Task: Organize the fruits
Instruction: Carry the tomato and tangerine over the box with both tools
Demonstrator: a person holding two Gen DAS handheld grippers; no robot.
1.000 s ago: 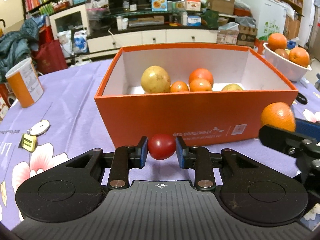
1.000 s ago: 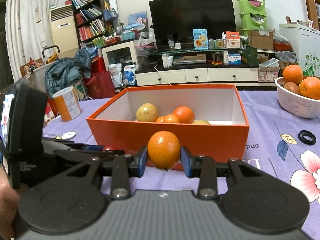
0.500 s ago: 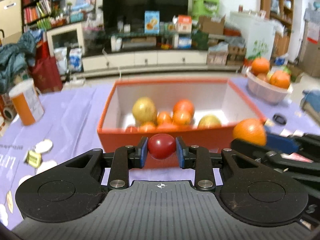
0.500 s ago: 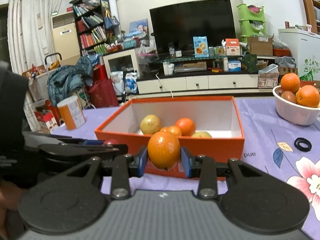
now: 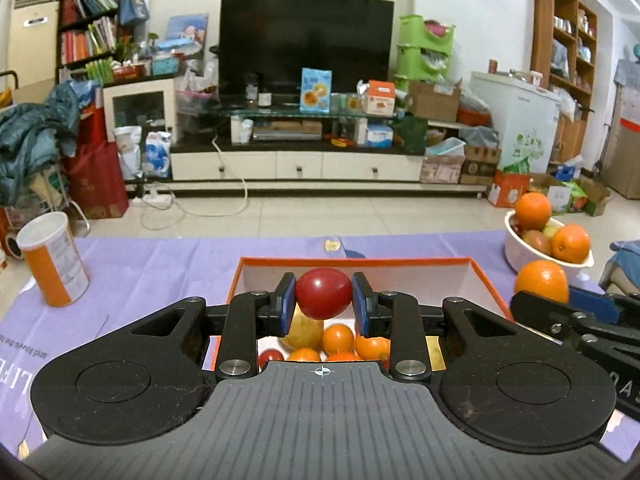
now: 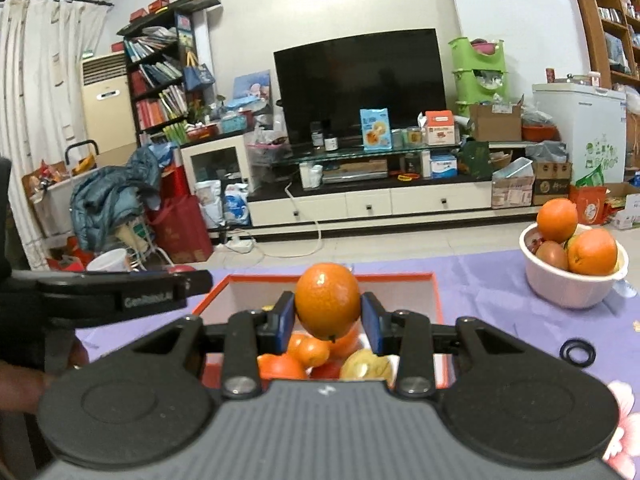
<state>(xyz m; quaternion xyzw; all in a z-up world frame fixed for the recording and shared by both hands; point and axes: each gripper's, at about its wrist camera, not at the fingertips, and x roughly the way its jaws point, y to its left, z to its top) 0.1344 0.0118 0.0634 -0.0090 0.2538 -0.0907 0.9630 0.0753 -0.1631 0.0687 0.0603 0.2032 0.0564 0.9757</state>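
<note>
My left gripper (image 5: pixel 323 307) is shut on a red tomato (image 5: pixel 323 293) and holds it above the orange box (image 5: pixel 360 261). My right gripper (image 6: pixel 328 318) is shut on an orange (image 6: pixel 328 305), also above the box (image 6: pixel 437 292). Inside the box lie a yellow fruit (image 5: pixel 306 334), small oranges (image 5: pixel 338 338) and a red tomato (image 5: pixel 271 358). In the left wrist view the right gripper's orange (image 5: pixel 541 280) shows at the right. In the right wrist view the left gripper's finger (image 6: pixel 132 290) shows at the left.
A white bowl (image 6: pixel 568 284) with oranges stands at the right on the purple floral tablecloth (image 5: pixel 160 268). An orange and white can (image 5: pixel 52 258) stands at the left. A black ring (image 6: pixel 577 352) lies right of the box.
Both grippers have risen and moved forward from in front of the box's near wall to over its inside, each still holding its fruit.
</note>
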